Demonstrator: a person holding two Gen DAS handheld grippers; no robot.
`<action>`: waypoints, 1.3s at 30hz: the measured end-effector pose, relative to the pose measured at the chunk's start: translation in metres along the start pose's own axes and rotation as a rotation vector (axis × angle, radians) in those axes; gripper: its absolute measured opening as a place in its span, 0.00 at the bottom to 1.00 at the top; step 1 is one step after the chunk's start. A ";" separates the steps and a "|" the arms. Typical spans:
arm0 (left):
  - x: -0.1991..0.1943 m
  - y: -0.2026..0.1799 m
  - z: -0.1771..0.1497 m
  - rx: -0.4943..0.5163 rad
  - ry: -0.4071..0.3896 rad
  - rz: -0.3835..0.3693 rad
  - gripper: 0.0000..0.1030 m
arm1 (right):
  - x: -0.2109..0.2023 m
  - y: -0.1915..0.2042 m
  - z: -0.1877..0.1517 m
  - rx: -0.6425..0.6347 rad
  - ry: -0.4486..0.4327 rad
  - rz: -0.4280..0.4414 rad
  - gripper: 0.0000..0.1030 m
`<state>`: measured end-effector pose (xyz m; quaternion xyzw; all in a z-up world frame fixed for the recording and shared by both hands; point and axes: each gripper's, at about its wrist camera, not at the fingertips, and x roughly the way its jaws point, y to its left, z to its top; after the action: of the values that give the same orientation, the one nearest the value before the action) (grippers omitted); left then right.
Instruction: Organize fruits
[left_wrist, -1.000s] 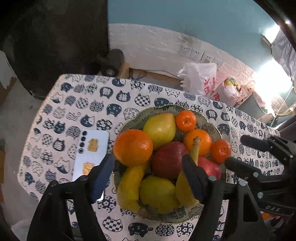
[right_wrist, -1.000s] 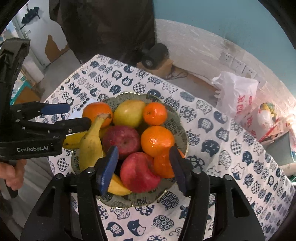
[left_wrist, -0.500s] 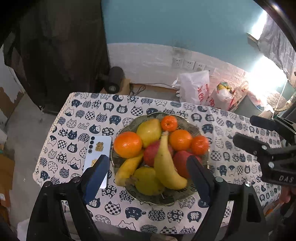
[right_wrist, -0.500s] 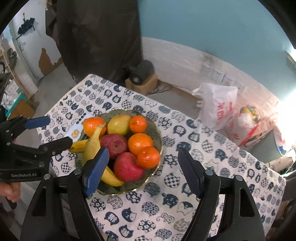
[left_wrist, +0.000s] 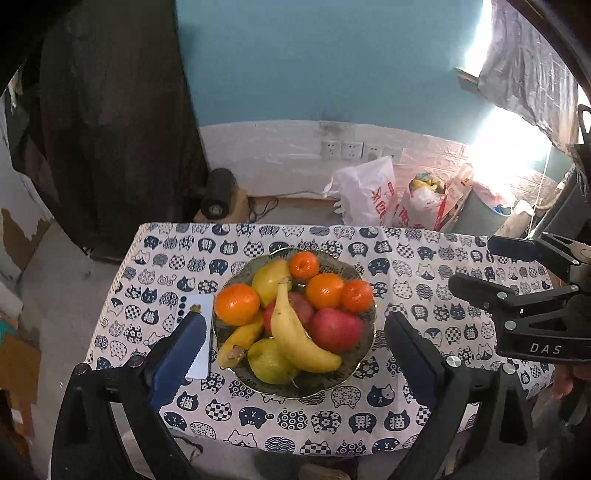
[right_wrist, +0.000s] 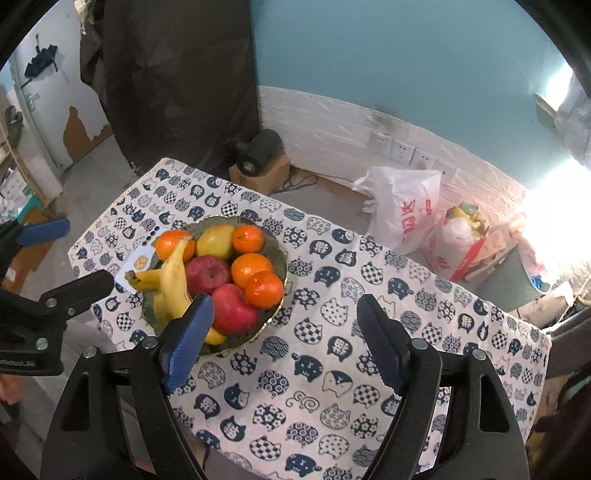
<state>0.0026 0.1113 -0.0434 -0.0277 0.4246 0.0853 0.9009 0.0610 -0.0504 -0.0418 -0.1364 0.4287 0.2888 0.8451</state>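
A green patterned bowl on the cat-print tablecloth holds the fruit: several oranges, two red apples, two pears and two bananas. One banana lies across the top of the pile. My left gripper is open and empty, high above and in front of the bowl. My right gripper is open and empty, above the cloth to the right of the bowl. Each gripper also shows in the other's view, the right one in the left wrist view and the left one in the right wrist view.
A white phone lies on the tablecloth just left of the bowl. Behind the table on the floor stand plastic bags, a black cylinder on a box and a grey bin. A dark curtain hangs at back left.
Both grippers have pulled up and back from the bowl, so the whole table shows. The banana that stood upright in the pile now lies across the top of the fruit.
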 end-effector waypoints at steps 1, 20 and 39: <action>-0.003 -0.001 0.000 0.001 -0.005 -0.004 0.96 | -0.003 -0.002 -0.002 0.001 -0.005 -0.002 0.76; -0.042 -0.026 0.000 0.030 -0.100 -0.017 0.98 | -0.052 -0.036 -0.018 0.051 -0.086 -0.055 0.77; -0.038 -0.033 0.003 0.034 -0.095 -0.013 0.98 | -0.047 -0.044 -0.019 0.061 -0.079 -0.057 0.77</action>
<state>-0.0134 0.0747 -0.0133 -0.0110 0.3826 0.0732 0.9210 0.0537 -0.1120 -0.0163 -0.1115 0.3995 0.2565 0.8730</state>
